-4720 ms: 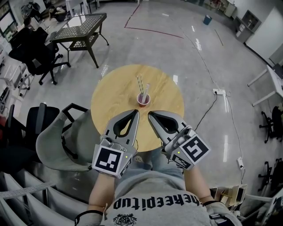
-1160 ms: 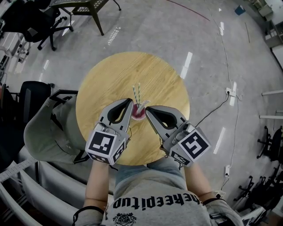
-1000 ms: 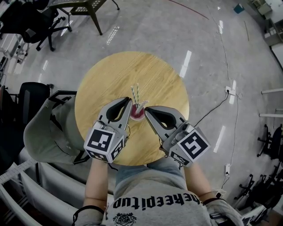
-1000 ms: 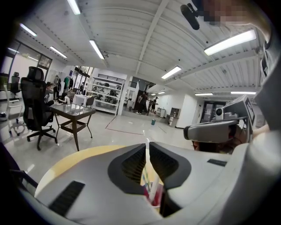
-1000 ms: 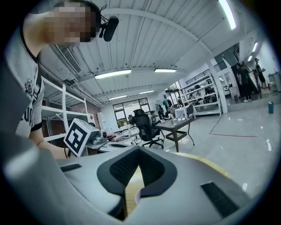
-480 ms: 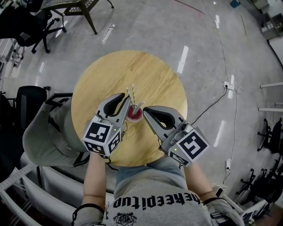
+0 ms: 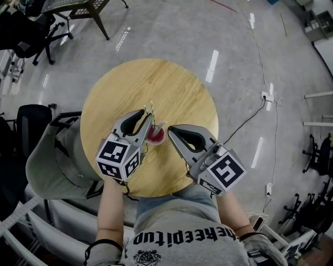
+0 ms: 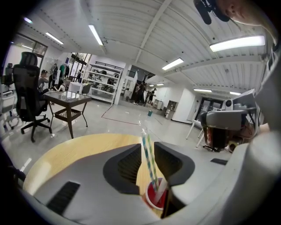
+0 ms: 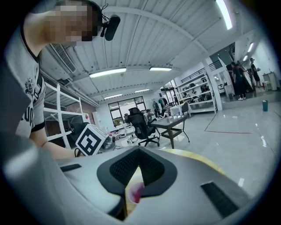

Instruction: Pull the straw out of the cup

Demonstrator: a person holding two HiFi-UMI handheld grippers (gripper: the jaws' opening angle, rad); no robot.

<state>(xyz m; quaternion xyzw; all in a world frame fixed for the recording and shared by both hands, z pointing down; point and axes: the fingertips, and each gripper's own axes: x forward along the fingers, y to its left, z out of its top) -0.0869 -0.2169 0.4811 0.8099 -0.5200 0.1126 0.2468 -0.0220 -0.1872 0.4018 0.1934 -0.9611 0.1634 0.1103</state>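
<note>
The right gripper (image 9: 138,147) has its jaws together at the tips, holding nothing, just right of the cup (image 7: 155,136). The left gripper (image 8: 148,144) is narrowed on two striped straws (image 8: 150,169), which stand nearly upright in the gap at its tips. The pads seem to touch them, though the wide-angle view leaves that unsure. Their lower ends sit in the red cup, beside a leaning straw (image 8: 160,191). The cup stands on the round table (image 7: 156,83), toward its near side. Beyond it, a black-framed table (image 7: 78,8) stands on the grey floor (image 7: 182,31).
</note>
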